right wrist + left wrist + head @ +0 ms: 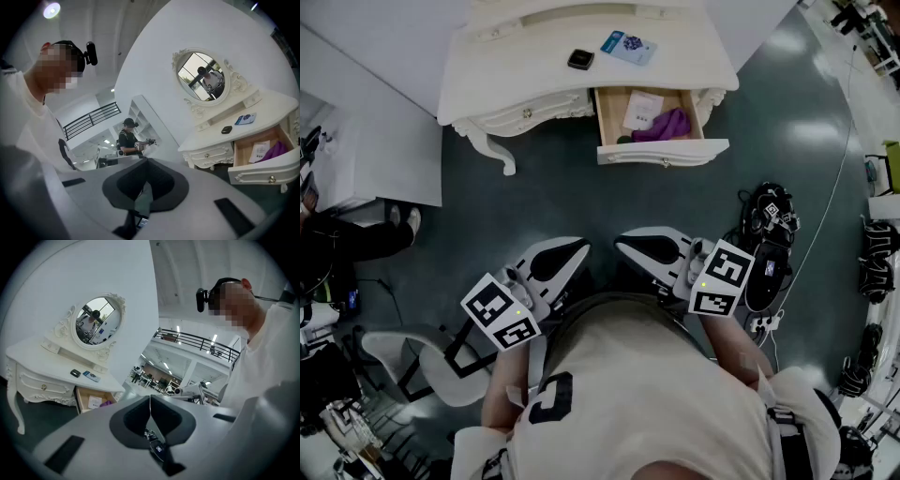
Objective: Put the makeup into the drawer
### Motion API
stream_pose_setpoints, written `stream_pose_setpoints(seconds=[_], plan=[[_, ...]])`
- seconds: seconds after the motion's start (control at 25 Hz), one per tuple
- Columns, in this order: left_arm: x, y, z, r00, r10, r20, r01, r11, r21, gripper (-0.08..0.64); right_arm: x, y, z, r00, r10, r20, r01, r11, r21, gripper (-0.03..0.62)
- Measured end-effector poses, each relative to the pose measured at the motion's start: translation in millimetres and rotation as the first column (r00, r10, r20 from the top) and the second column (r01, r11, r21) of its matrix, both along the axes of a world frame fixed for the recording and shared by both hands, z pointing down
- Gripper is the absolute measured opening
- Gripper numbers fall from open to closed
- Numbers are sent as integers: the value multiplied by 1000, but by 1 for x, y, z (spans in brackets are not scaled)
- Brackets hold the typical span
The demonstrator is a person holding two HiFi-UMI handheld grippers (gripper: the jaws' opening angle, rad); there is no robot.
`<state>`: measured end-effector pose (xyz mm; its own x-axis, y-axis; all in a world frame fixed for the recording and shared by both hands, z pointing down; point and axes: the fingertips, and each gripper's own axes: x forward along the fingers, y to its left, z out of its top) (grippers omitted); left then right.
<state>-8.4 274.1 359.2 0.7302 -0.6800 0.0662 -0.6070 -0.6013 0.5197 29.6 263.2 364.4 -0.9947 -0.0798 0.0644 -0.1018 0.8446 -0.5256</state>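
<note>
A white dressing table (516,70) stands ahead with its right drawer (663,152) pulled open. On the tabletop lie a small black compact (580,59) and a blue flat packet (628,47). Inside the drawer are a white card (643,108) and a purple item (664,125). My left gripper (581,246) and right gripper (621,241) are held close to the person's chest, far from the table. Both are shut with nothing between the jaws. The left gripper (150,398) view shows the compact (75,373) far off; the right gripper (143,160) view shows the drawer (262,171) at the right.
An oval mirror (96,320) stands on the table's back. A white chair (422,361) is at my lower left and a white desk (366,141) at the left. Black gear and cables (773,244) lie on the floor at the right. Another person (127,138) stands far off.
</note>
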Motion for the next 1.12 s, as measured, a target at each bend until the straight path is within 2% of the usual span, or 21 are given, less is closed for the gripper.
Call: stream_pose_setpoints(seconds=[0.12,0.24,0.48,0.68,0.84,1.12], plan=[[-25,30,-5,999,-3,-35,2,1000,-22,60,-32,35,-6,1000,-15,-8,15,1000,-15,28],[-49,50,-6,999,-7,-39,5,999,-36,60,-58,62,-8,1000,-12,-13,12,1000,-29,28],[-73,62,-35,995,10,-96,-9,1000,17,61,-90,82,-20,1000,-12,-26,11,1000,-27,28],[-82,60,-51,991,29,-133,-21,998,61,61,-107,73,-33,1000,7,-19,-6,1000,13,28],[-94,60,-43,992,28,-126,-23,999,39,60,-113,71,-39,1000,9,19,-9,1000,18,29],[-109,55,-39,990,32,-135,-29,999,23,58,-127,76,-32,1000,3,-20,-3,1000,17,29]])
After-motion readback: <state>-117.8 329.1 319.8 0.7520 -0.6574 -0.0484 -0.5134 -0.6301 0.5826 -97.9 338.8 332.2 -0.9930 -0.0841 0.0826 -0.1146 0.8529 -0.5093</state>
